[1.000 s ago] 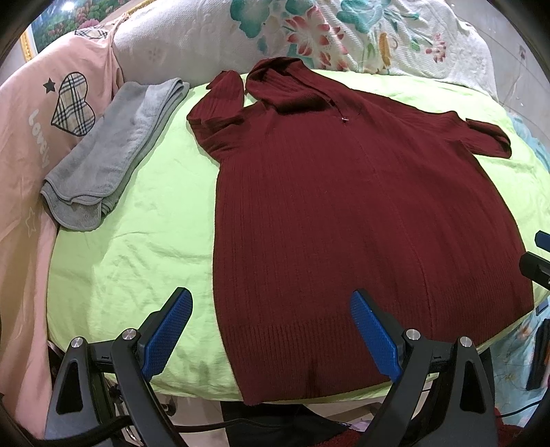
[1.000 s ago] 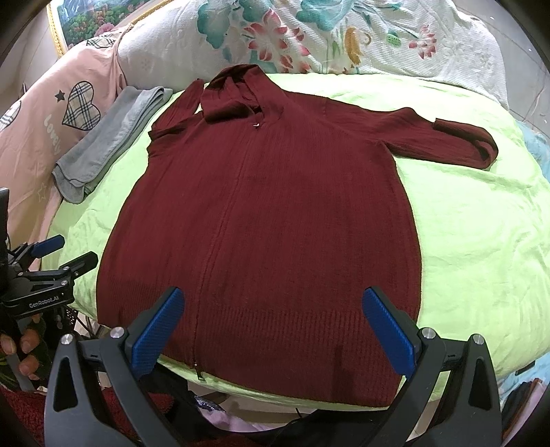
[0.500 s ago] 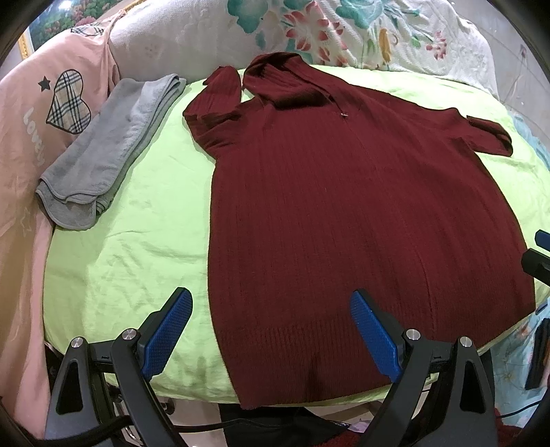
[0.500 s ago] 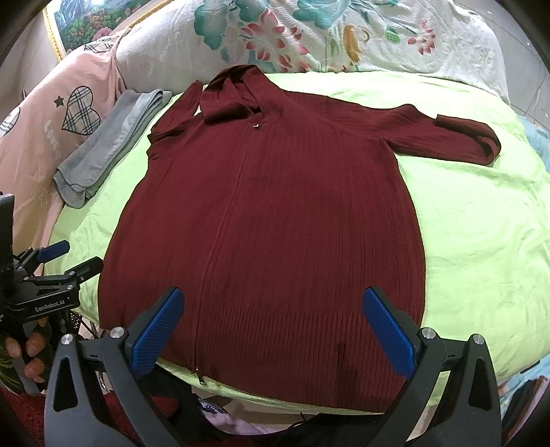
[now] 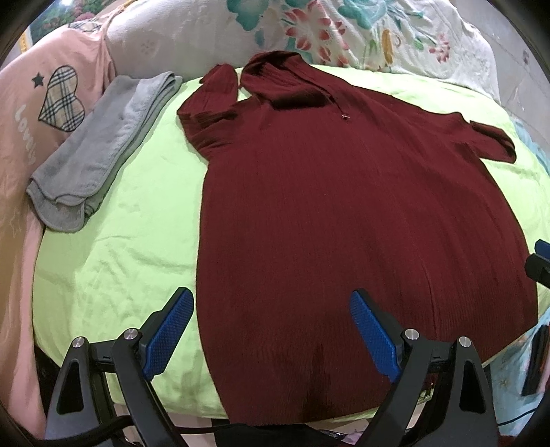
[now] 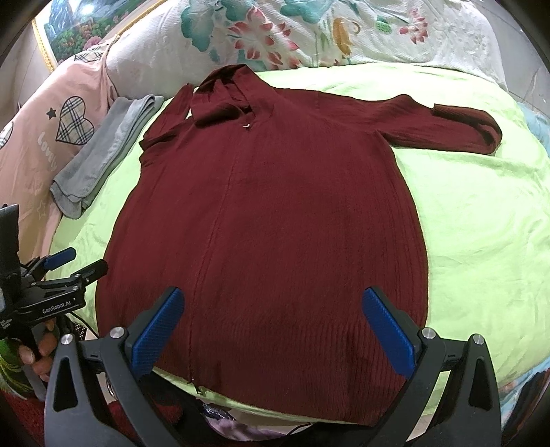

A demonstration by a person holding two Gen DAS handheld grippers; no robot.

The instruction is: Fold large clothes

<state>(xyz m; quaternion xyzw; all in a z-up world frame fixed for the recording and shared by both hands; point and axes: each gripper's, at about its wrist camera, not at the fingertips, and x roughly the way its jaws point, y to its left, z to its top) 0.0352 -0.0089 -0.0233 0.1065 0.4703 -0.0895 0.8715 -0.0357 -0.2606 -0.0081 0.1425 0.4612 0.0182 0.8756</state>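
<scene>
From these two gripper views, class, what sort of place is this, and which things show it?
Most likely a bedroom. A maroon sweater lies spread on a bed under a lime-green sheet, with a floral quilt bunched at the far end and a folded grey garment beside it. Both grippers are open.

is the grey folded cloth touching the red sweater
Apart. The left wrist view shows a strip of green sheet between the grey cloth and the sweater.

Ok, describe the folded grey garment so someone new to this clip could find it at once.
Start at the lime-green sheet covering the bed. On its left edge, beside the pink heart-print fabric, lies the grey garment, left of the spread maroon sweater. It is the only folded piece, a long narrow plain grey stack.
</scene>
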